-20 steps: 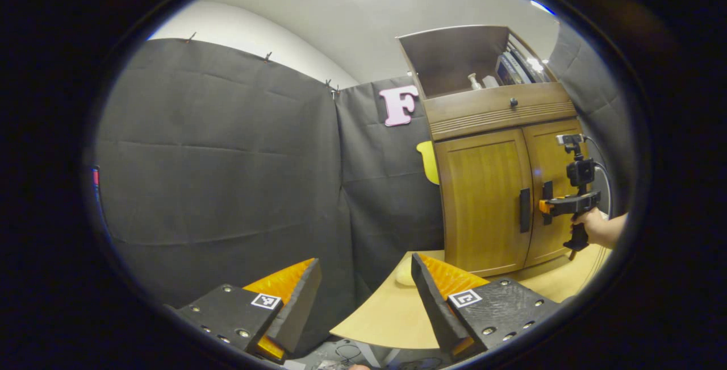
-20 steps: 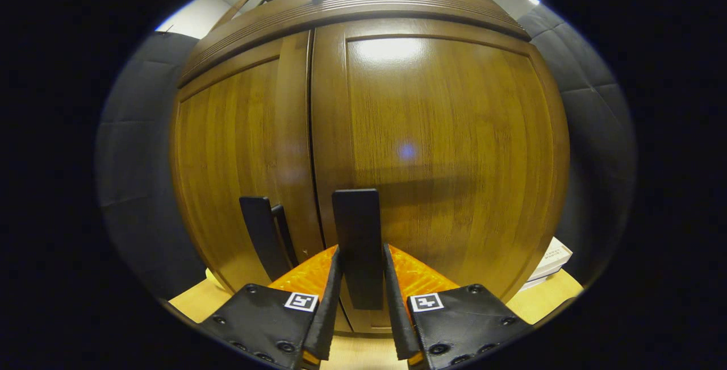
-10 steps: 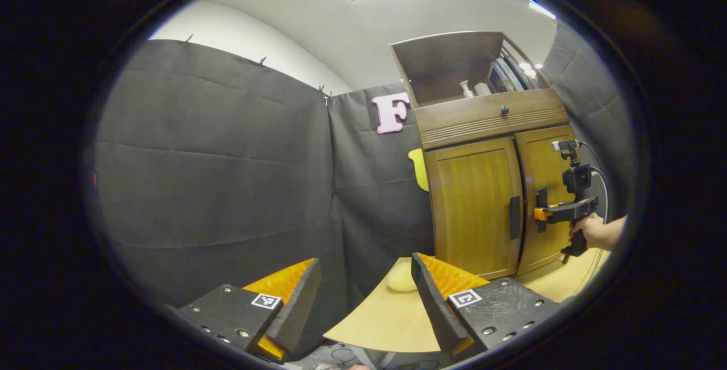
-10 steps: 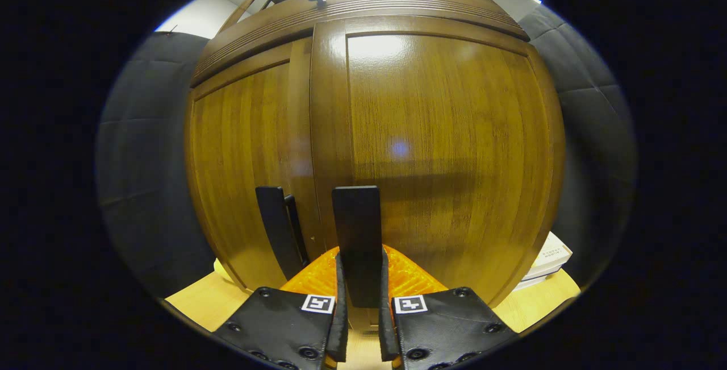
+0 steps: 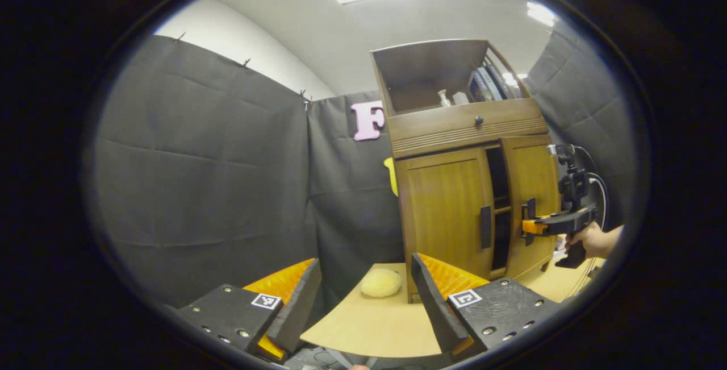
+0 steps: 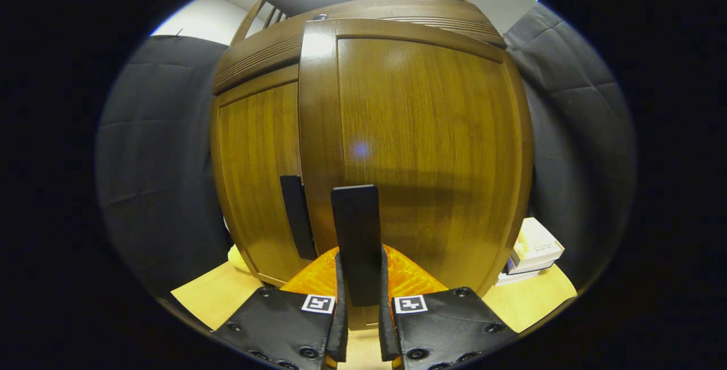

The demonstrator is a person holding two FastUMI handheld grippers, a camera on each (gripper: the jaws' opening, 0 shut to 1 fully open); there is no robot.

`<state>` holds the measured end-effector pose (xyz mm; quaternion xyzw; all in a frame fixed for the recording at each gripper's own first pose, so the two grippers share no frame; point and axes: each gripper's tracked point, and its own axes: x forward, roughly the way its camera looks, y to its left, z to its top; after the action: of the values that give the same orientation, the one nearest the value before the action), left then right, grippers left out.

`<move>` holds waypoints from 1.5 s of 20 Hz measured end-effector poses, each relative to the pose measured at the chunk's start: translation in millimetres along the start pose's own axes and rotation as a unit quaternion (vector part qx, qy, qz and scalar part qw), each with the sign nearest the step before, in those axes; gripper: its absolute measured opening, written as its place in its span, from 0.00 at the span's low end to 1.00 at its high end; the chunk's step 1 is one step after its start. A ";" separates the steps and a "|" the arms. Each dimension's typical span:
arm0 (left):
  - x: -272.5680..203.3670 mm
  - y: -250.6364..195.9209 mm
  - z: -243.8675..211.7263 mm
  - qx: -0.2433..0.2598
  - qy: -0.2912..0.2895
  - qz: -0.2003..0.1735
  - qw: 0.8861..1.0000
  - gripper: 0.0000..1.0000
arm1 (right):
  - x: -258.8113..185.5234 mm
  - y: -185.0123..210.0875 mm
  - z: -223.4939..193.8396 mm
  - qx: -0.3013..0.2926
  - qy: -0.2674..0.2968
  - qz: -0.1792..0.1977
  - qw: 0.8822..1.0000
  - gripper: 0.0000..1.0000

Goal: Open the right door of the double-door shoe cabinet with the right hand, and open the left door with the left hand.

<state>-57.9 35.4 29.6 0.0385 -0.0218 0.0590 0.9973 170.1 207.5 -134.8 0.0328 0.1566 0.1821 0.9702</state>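
The wooden shoe cabinet (image 5: 454,125) stands on a table at the right of the left gripper view. Its right door (image 5: 531,199) is swung partly out, with a dark gap and shelves showing behind it. The left door (image 5: 446,211) is closed, its black handle (image 5: 485,227) untouched. My right gripper (image 6: 359,302) is shut on the right door's black handle (image 6: 355,233); the same gripper (image 5: 531,227), held by a hand (image 5: 590,240), shows in the left gripper view. My left gripper (image 5: 363,296) is open and holds nothing, well short of the cabinet. The right door (image 6: 414,148) looms close, the left door (image 6: 258,171) behind it.
A yellow soft lump (image 5: 381,282) lies on the light wooden table (image 5: 369,324) left of the cabinet's base. Small boxes (image 6: 534,250) are stacked on the table to the cabinet's right. The open top shelf (image 5: 437,80) holds a bottle and books. Black cloth walls surround the booth.
The right gripper closed on the right door's handle and pulled; the door has swung out from flush to partly open. The left gripper's view drifted, the cabinet shifting leftward in it.
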 end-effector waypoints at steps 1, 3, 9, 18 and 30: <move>-1.0 -6.4 0.4 -0.001 -0.002 -0.005 1.000 0.93 | -7.9 -3.6 -2.3 -0.003 -0.001 -0.001 1.000 0.24; 2.6 -18.2 1.9 -0.004 -0.003 -0.017 1.000 0.93 | -24.1 -9.5 -6.3 -0.003 0.000 0.001 1.000 0.24; 8.8 -59.9 1.7 -0.015 -0.007 -0.056 0.998 0.93 | -64.0 -29.6 -7.8 -0.007 0.003 0.002 1.000 0.23; 17.2 -117.4 17.1 -0.021 -0.019 -0.100 0.995 0.93 | -99.4 -62.6 -12.6 -0.005 0.003 -0.006 1.000 0.24; 24.2 -202.9 27.5 -0.034 -0.019 -0.143 0.989 0.93 | -142.6 -134.3 -12.2 -0.014 -0.006 -0.043 0.999 0.22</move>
<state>-10.7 -164.9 43.1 0.0083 -0.0371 -0.0855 0.9956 86.1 30.6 -121.0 0.0139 0.1495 0.1418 0.9784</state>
